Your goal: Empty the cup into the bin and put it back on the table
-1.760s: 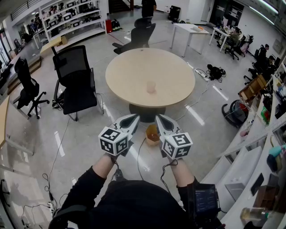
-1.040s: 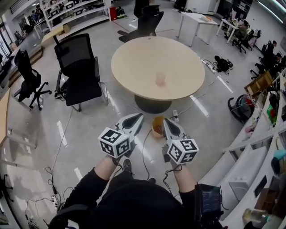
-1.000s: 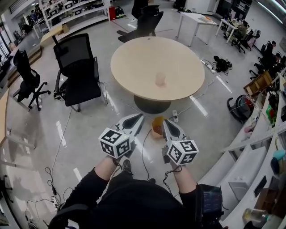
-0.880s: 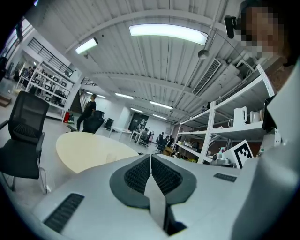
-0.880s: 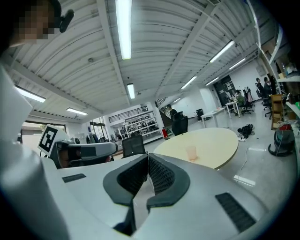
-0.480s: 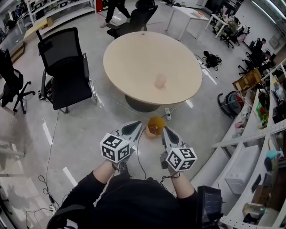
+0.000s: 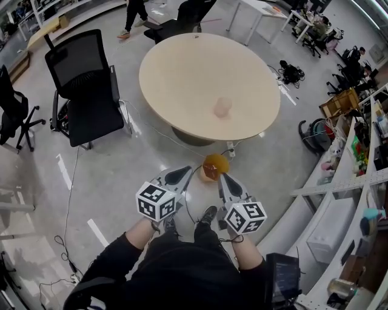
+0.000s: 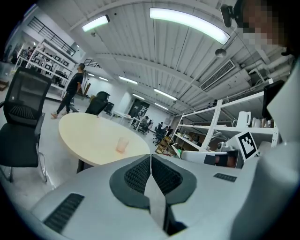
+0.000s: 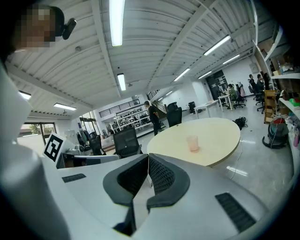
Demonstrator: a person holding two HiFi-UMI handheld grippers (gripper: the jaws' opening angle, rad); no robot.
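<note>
Round table point(image 7: 182, 66), pale wood top, standing on a glossy grey floor. Cup point(image 7: 222, 107), one, translucent pink, upright on the near-right part of the tabletop, well apart from both grippers. Bin point(image 7: 213, 167), one, small, orange, on the floor just off the table's near edge and just past the two gripper tips. Left gripper point(image 7: 185, 170), held low in front of the person, jaws pressed fully together with nothing between them. Right gripper point(image 7: 220, 176), beside it, jaws likewise closed tight and empty. Both point toward the table. Office chair point(image 7: 88, 91), black mesh, left of the table. Walking person point(image 7: 134, 12), on the far side of the table.
</note>
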